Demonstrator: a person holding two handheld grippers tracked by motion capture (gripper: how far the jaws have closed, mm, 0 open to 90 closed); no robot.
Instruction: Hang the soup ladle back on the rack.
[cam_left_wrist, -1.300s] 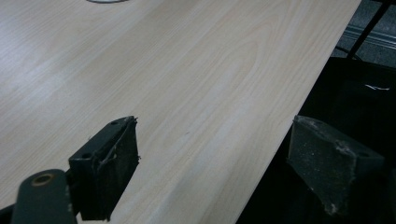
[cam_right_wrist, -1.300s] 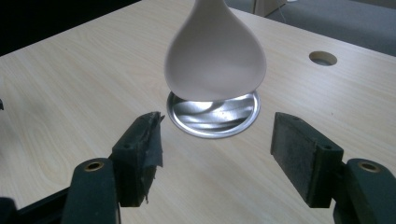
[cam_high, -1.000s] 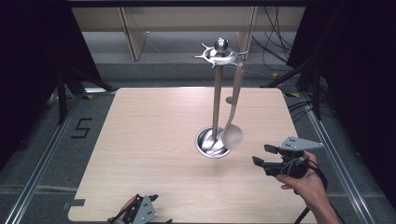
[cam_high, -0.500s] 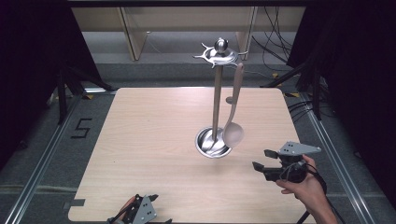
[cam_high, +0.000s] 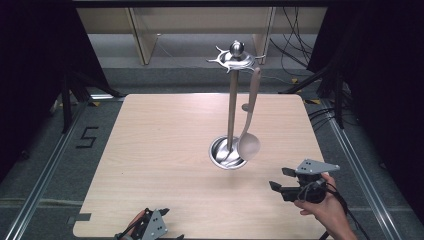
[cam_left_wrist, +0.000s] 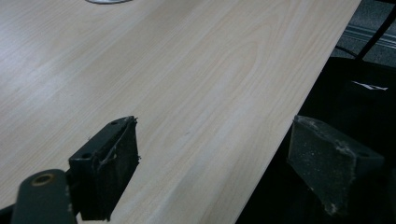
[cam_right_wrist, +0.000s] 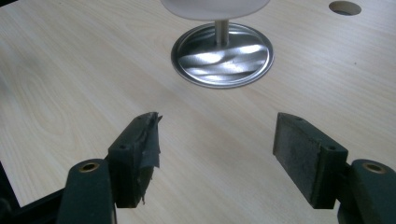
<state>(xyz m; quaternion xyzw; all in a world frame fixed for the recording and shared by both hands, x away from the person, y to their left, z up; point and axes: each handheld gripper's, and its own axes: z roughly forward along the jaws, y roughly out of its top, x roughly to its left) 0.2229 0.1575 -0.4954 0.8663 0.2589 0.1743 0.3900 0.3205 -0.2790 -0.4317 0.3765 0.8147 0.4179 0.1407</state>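
2 tools are in play over a pale wood-grain bench (cam_high: 165, 150). The right tool (cam_high: 280, 179) hovers just above the bench near its right edge, jaws spread wide and holding nothing, and is aimed at the tall polished steel utensil stand (cam_high: 231, 112) with its round dished base (cam_right_wrist: 222, 54). From 1 of the hooks at the stand's crown hangs a pale beige plastic ladle (cam_high: 248, 141), its bowl low, just beside the base and nearest the right tool; in the right gripper view the bowl (cam_right_wrist: 215, 8) sits at the top, dead ahead between the jaws. The left tool (cam_high: 157, 227) rests at the bench's near edge, also wide open and empty. The step in hand appears to be an approach to the ladle. Done well, the right tool would advance level, centre its jaws on the handle above the bowl, close firmly, then lift upward to clear the hook without tipping the stand.
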